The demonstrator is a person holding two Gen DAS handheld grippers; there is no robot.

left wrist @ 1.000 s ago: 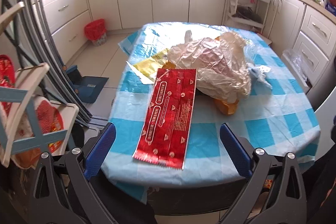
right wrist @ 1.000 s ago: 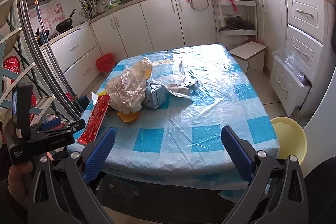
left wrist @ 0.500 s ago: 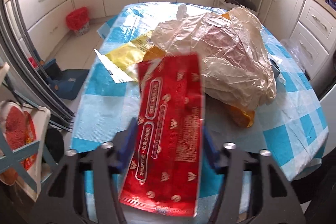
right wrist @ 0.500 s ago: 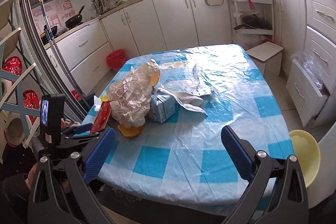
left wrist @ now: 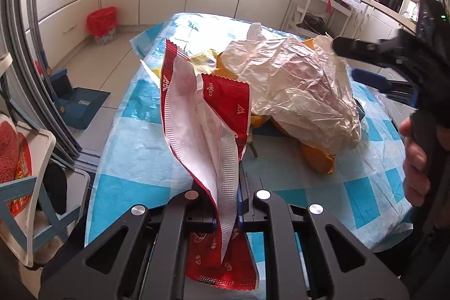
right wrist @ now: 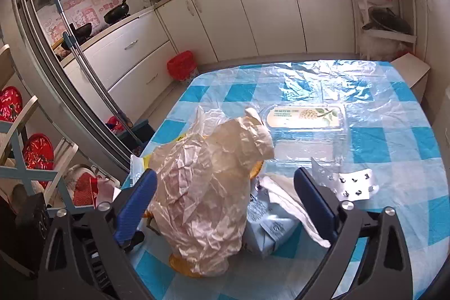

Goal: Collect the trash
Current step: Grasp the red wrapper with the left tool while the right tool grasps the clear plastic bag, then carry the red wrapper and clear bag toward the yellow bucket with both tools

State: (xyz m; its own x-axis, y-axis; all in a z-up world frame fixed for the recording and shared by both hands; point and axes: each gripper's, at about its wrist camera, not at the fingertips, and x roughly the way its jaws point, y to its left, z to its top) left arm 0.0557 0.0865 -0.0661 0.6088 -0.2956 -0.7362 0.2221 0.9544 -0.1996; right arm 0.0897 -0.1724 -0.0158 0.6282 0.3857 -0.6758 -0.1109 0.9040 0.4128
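The jaws of my left gripper (left wrist: 227, 210) are closing and pinch a long red wrapper (left wrist: 222, 103), which stands crumpled off the checked table (left wrist: 135, 153) showing its white inside. Behind it lies a crumpled beige plastic bag (left wrist: 295, 86) over something orange (left wrist: 317, 159). In the right wrist view my right gripper (right wrist: 223, 176) straddles that bag (right wrist: 208, 187). Its jaws are closing, and the blue pads (right wrist: 135, 204) do not press on the bag. The right gripper (left wrist: 362, 63) also shows at the right, held by a hand (left wrist: 416, 159).
A blue-white carton (right wrist: 270, 227), white paper, a blister pack (right wrist: 354, 184) and a clear labelled tray (right wrist: 306, 117) lie by the bag. A yellow wrapper (left wrist: 205, 61) lies behind the red one. A red bin (right wrist: 181, 65) stands by the cabinets, a blue dustpan (left wrist: 81, 103) on the floor.
My left gripper closed on the red wrapper and raised it off the table, folding it. My right gripper swept left and forward until the beige bag stood between its fingers.
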